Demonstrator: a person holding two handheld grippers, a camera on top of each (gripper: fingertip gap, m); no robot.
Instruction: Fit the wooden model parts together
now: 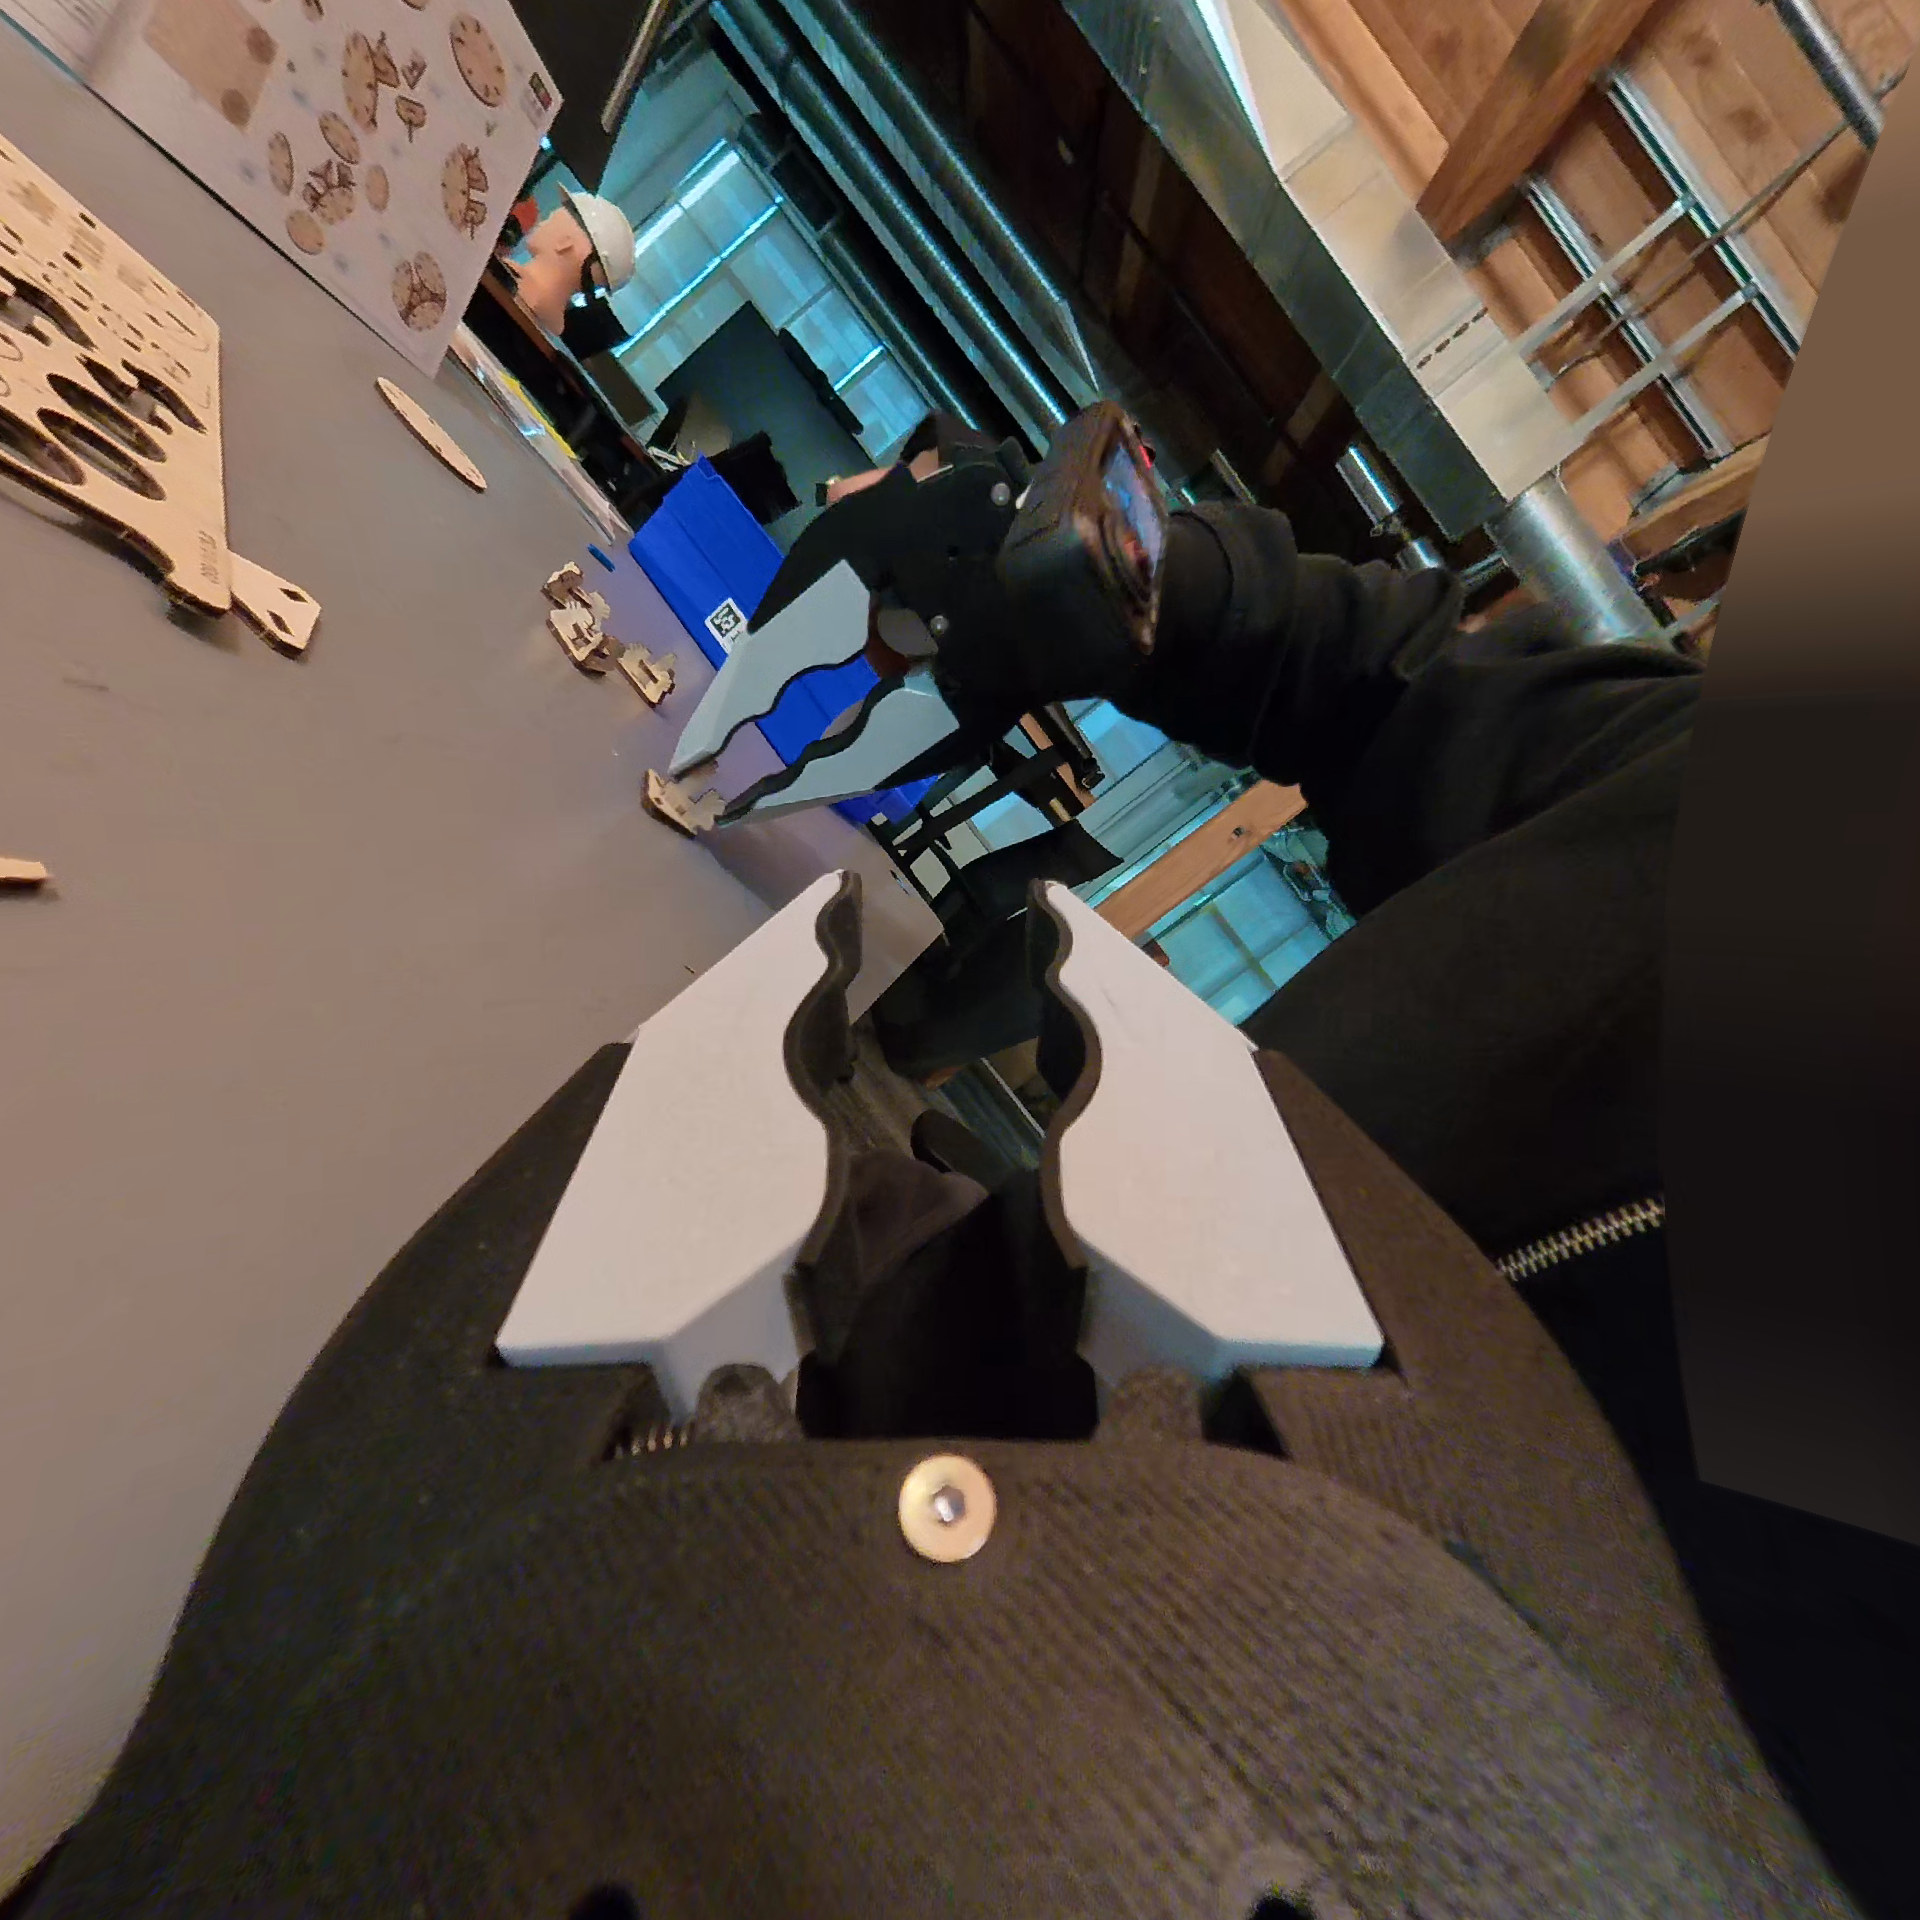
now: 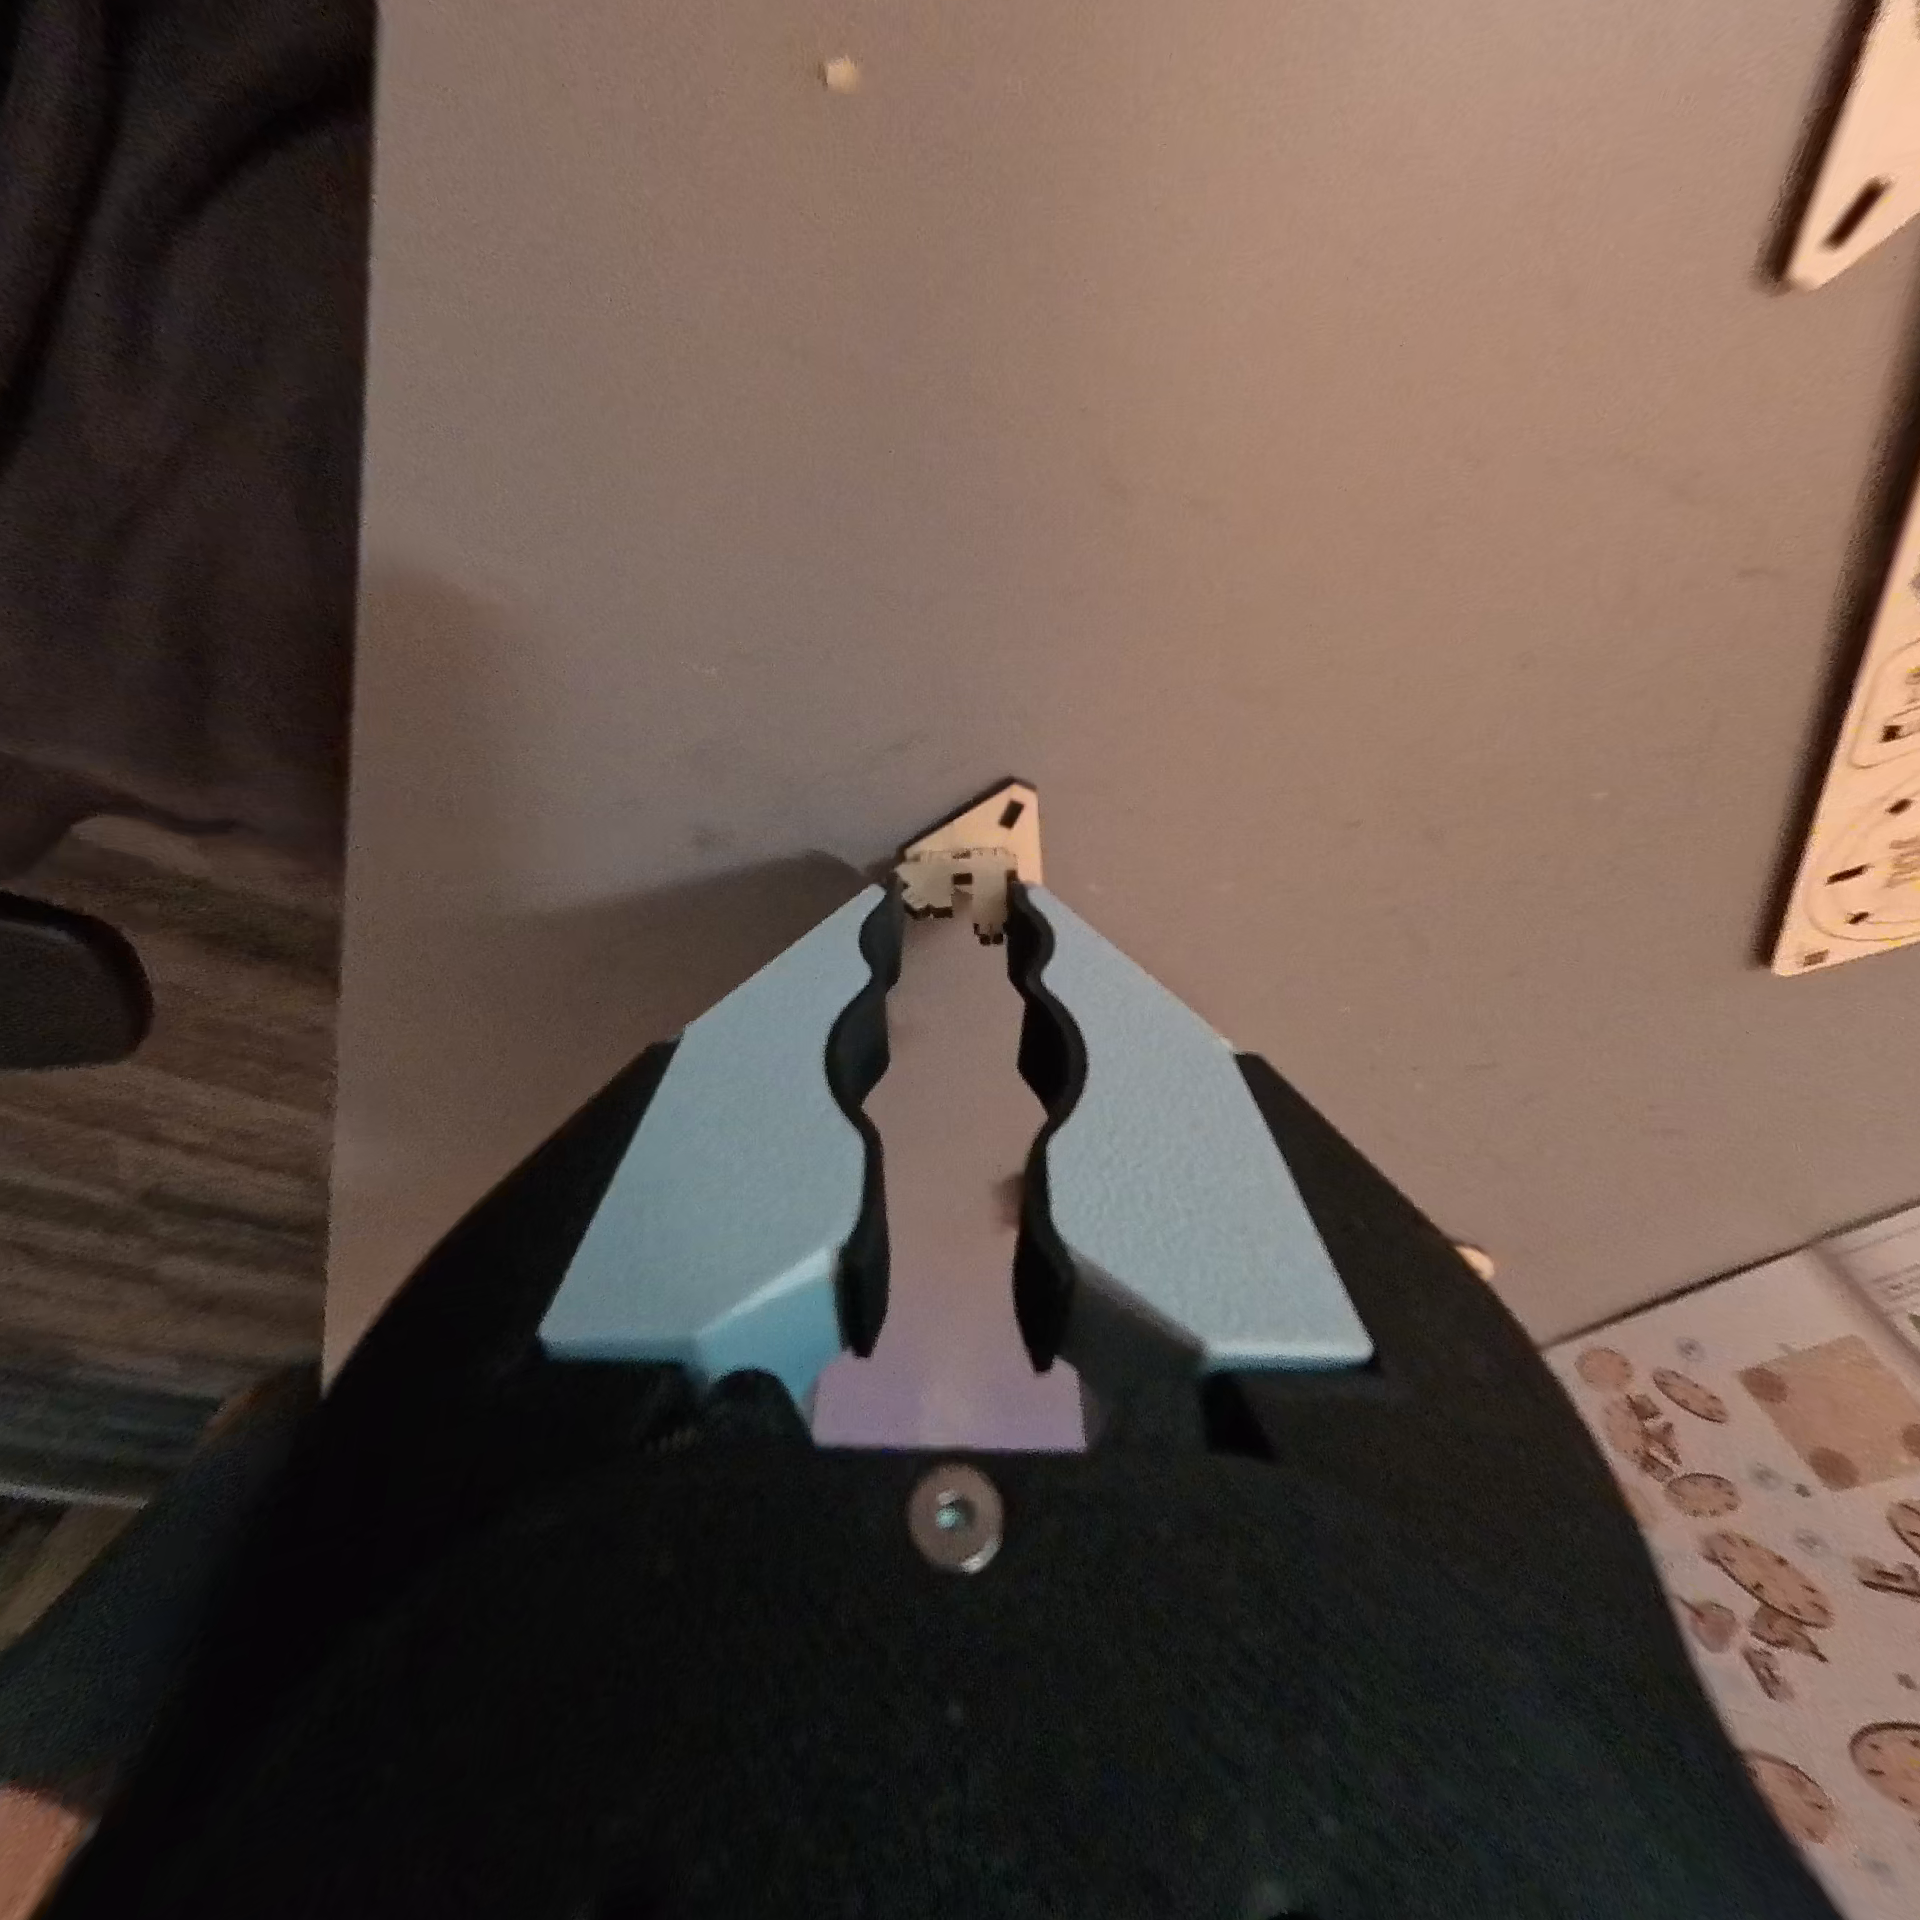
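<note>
Wooden piece (image 2: 956, 883), small, pale and notched, sits right at the tips of the right gripper (image 2: 954, 902), whose fingers (image 2: 883, 940) are drawn narrow and press against it from both sides. It is low over the grey counter (image 2: 1247, 520), above a flat pale wooden plate (image 2: 1003, 826) lying there. From the left wrist view the same piece (image 1: 681, 800) shows at the right gripper's tips, near the counter's edge. The left gripper (image 1: 945, 904) hangs apart from it, fingers (image 1: 831, 935) moderately spread with nothing between them. More small wooden pieces (image 1: 603, 634) lie farther along.
</note>
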